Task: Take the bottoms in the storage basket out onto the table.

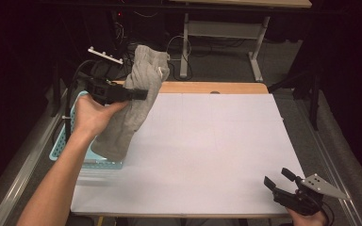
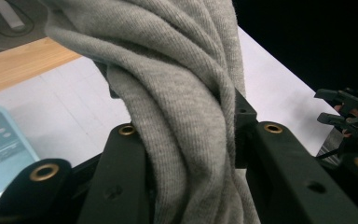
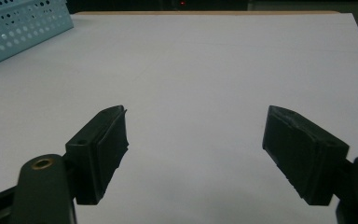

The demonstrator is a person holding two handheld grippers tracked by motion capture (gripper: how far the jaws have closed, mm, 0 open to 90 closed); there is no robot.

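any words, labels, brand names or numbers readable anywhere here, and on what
None can be read.
The grey garment shows a small pale tag near its top, too small to read.
The blue basket bears only punched holes.
The white table cover is blank.

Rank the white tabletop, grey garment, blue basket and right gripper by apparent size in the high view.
1. white tabletop
2. grey garment, hanging nearer the camera
3. blue basket, mostly hidden behind the arm and garment, so unsure
4. right gripper
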